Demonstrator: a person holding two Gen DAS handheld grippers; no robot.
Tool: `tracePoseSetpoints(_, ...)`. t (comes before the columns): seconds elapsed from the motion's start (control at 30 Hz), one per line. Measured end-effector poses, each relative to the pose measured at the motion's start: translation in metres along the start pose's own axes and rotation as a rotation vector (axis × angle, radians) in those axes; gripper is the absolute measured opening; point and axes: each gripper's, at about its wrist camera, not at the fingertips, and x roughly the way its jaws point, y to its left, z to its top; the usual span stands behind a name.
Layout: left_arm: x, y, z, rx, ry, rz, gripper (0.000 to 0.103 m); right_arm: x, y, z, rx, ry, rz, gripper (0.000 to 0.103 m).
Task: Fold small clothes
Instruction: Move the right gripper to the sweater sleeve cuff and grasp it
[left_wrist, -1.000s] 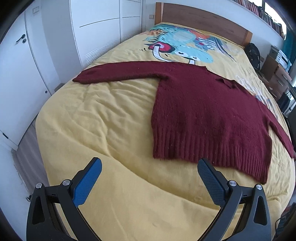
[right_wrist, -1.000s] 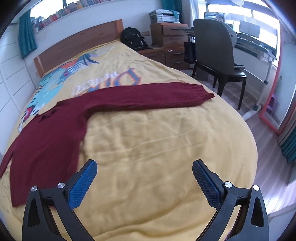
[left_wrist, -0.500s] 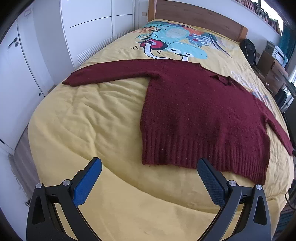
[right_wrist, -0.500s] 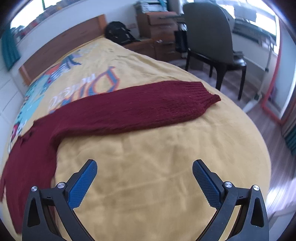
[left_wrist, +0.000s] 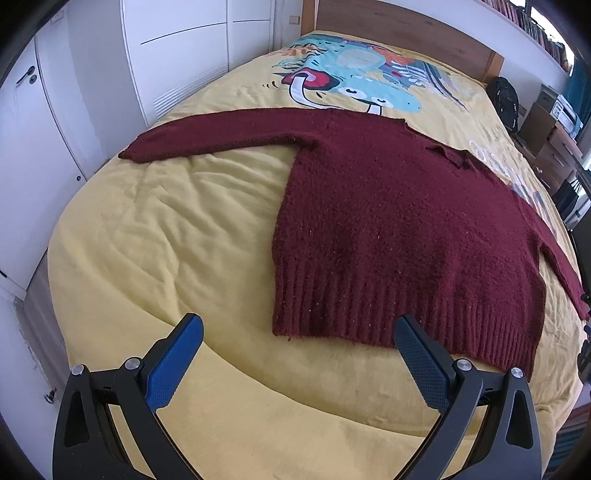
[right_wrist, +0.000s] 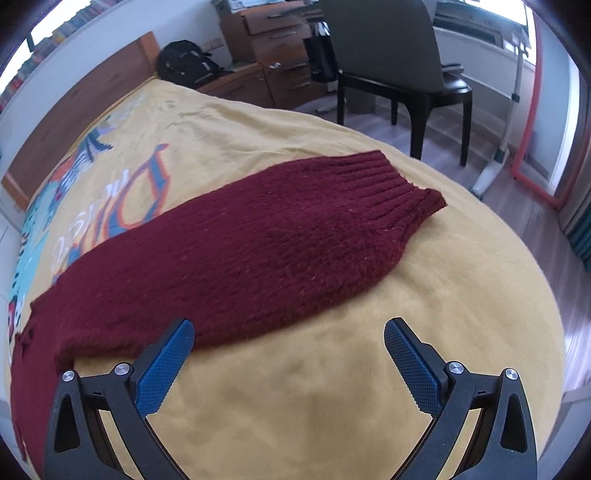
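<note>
**Clerk:** Listing item one: maroon knit sweater (left_wrist: 399, 229), laid flat and face up on the bed (left_wrist: 177, 229), body toward the foot edge, both sleeves spread straight out toward the two side edges. Ribbed hem (left_wrist: 388, 317) lies nearest the foot edge.

**Checker:** Folds made?

**Clerk:** None visible. Sleeve cuff (right_wrist: 399, 192) lies near the chair-side edge, unfolded. By my judgement the task is at its start: both sleeves, then the body, are left to fold.

**Checker:** Tools?

**Clerk:** Left gripper (left_wrist: 299, 354), fingers wide apart, holding nothing, hanging above the bed near the foot edge with the hem's near corner between them in view. Right gripper (right_wrist: 288, 354), fingers likewise spread and empty, just short of the sleeve's lower edge, one finger (right_wrist: 166, 365) overlapping the knit in the picture; contact cannot be told.

**Checker:** Surroundings?

**Clerk:** Yellow printed bedcover (right_wrist: 332, 387), wooden headboard (left_wrist: 399, 33), white wardrobe doors (left_wrist: 184, 55), black chair (right_wrist: 399, 66), black backpack (right_wrist: 184, 64).

**Checker:** Gaps in the record?

**Clerk:** Far sleeve in the left view runs out of frame at the right. Collar (left_wrist: 448, 155) is small and hard to read. Underside of the sweater hidden. No hand or person shown.
</note>
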Motion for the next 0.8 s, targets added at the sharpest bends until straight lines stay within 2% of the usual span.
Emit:
tracePoseSetpoints(0.23,0.012,-0.002,0.0,0.003,0.029,0.012,0.102,0.027,-0.011,0.012,0.084,0.023,0.035,0.103)
tracePoseSetpoints(0.43,0.021,-0.004,0.001,0.003,0.048,0.022,0.102,0.038,-0.017,0.027,0.139,-0.002,0.047,0.102)
tracePoseSetpoints(0.53,0.026,-0.005,0.001,0.007,0.059,0.026,0.102,0.041,-0.019,0.034,0.16,-0.016,0.051,0.091)
tracePoseSetpoints(0.63,0.03,-0.007,-0.001,0.01,0.069,0.026,0.102,0.043,-0.025,0.041,0.201,-0.029,0.069,0.074)
tracePoseSetpoints(0.7,0.032,-0.008,-0.001,0.014,0.075,0.027,0.102,0.045,-0.027,0.045,0.21,-0.03,0.074,0.057)
tracePoseSetpoints(0.73,0.033,-0.009,-0.001,0.016,0.077,0.027,0.102,0.046,-0.027,0.047,0.215,-0.028,0.08,0.054)
tracePoseSetpoints(0.8,0.035,-0.01,-0.001,0.016,0.082,0.025,0.102,0.048,-0.028,0.051,0.224,-0.025,0.104,0.034)
